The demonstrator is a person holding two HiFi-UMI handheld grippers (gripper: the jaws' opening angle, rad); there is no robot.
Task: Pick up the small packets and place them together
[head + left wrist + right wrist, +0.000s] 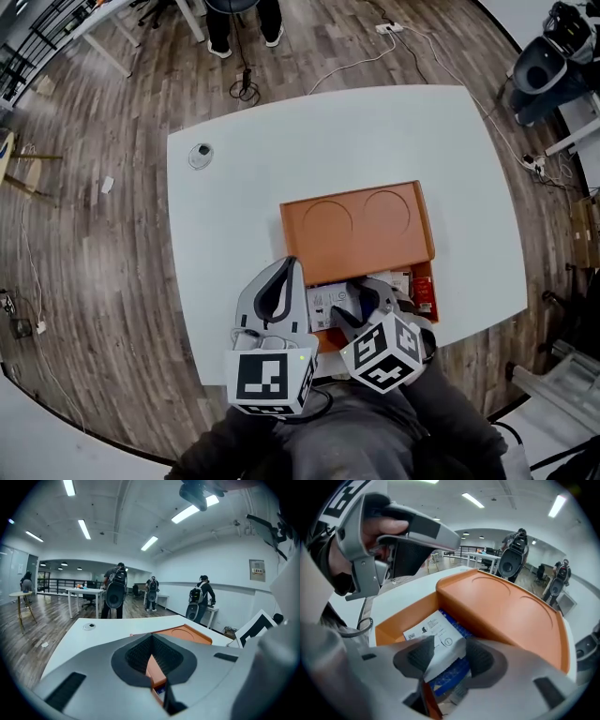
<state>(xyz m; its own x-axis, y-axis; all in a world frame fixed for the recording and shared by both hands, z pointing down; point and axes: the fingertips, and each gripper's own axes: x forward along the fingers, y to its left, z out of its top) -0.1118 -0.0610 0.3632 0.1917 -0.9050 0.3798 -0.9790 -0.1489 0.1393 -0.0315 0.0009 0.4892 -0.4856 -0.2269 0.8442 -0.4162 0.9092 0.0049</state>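
the white worktop [234, 206] has rounded corners and lies bare from 9 o'clock round through 12 to 3, so there is open room on the left, far and right sides. the one orange box [356, 230] sits at the middle and reaches toward the near edge at 6 o'clock. its flat lid, with two round recesses, covers the far part. the near part is open and holds the packets.

two hand-held grippers work at that open end, side by side and close together. the left hand-held gripper [289, 267] is over the box's near-left corner at 7 o'clock, its jaws pressed together at the tips with nothing pinched. the right hand-held gripper [450, 654] points steeply down into the box with its jaws spread. one white packet [436, 634] with printed text lies between its pads, and one blue packet [447, 674] lies under that. one red packet [423, 292] stands at the box's right end at 4 o'clock. how many more are in the pile cannot be told.

one small round insert [200, 155] sits in the worktop at 10 o'clock, well apart from the box. the wooden floor [94, 281] runs all round, with a white cable [375, 52] at 1 o'clock and a person's legs [242, 23] at 12. in the left gripper view, three people with backpacks stand among other tables under strip lights.
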